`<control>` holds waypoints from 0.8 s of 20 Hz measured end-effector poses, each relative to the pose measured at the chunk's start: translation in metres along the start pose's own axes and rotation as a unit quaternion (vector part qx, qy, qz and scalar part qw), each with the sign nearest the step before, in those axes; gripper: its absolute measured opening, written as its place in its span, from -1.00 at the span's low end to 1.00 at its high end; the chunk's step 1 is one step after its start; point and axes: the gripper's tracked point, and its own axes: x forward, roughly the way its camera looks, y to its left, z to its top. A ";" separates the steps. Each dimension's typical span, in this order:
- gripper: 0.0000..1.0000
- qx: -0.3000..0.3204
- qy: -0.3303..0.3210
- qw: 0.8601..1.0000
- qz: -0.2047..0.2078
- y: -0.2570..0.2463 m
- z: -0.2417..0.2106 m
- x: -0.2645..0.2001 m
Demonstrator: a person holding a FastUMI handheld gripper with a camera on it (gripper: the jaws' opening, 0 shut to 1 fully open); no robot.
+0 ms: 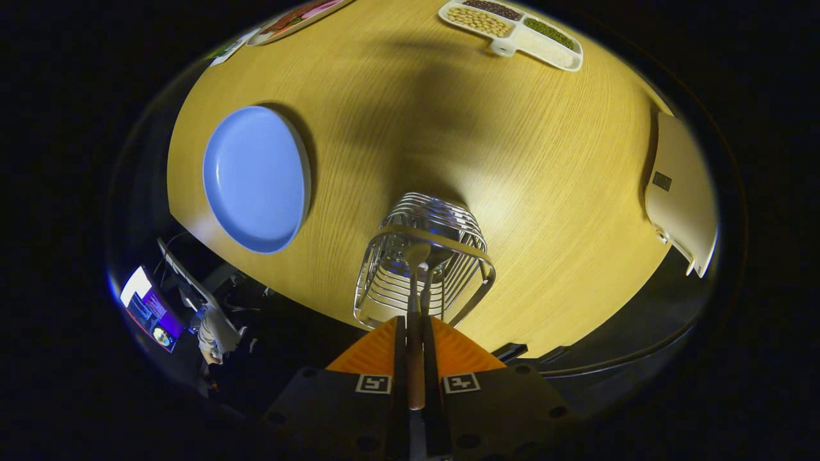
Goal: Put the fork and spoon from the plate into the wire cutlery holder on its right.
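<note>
We had the gripper (415, 333) above the holder (424, 262), looking almost straight down at the table (551, 173). Its jaws were clamped on the wooden handle of a utensil (416, 291), which ran up between the fingers. The metal head of that utensil hung inside the holder's rim; we took it for the spoon, though we could not be sure from this angle. A second, darker stem stood in the holder just beside it, touching or nearly so. The holder sat near the table's near edge. To its left, well apart, lay the blue plate (255, 179), bare. Far beyond, at the table's other side, sat a white divided tray (512, 27) of beans and grains, and a pale flat object (682, 192) lay off to the right.
</note>
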 end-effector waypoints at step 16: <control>1.00 0.064 -0.491 0.869 -0.017 0.024 -0.019 -0.128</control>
